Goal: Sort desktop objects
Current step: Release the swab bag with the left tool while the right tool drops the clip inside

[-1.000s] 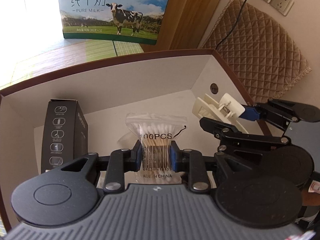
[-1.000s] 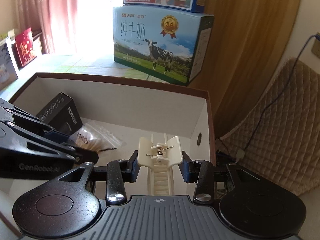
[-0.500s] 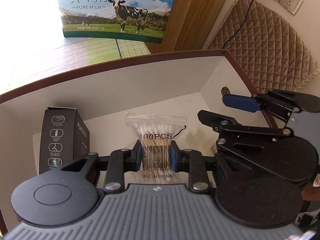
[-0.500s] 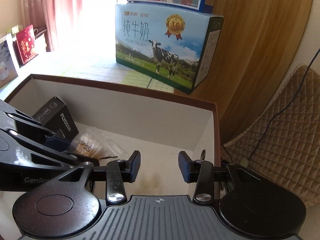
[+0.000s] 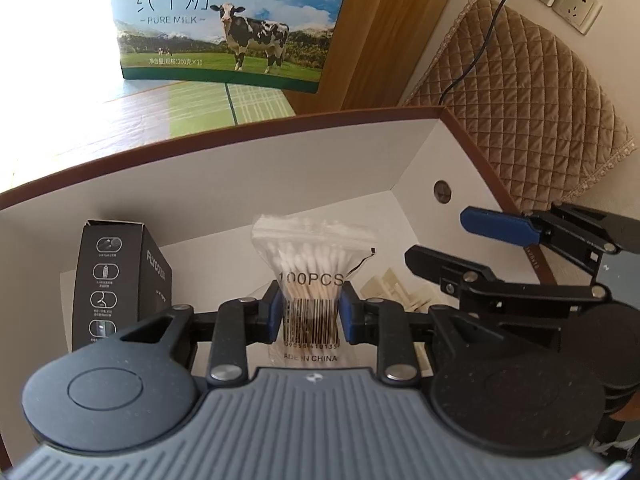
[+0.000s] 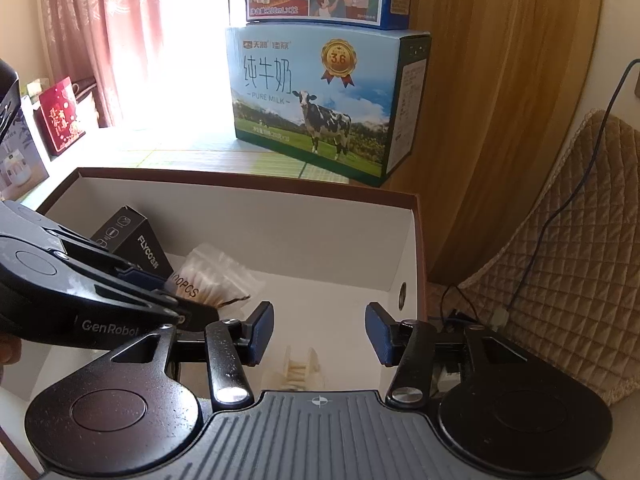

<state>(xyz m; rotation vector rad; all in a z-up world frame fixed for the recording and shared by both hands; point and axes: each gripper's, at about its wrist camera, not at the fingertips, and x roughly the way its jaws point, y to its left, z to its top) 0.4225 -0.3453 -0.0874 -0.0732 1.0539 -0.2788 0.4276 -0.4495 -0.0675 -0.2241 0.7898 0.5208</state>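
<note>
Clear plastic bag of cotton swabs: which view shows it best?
Left wrist view: the clear plastic bag of cotton swabs sits centred, print readable, pinched by the left gripper. Right wrist view shows it partly hidden behind that gripper.

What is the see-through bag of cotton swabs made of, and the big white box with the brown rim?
The clear bag of cotton swabs looks like thin glossy plastic film: the swabs show through it and it crinkles. The large white box with a brown rim looks like matte cardboard: flat stiff walls, folded corners and no shine, though from here it is only likely.
</note>
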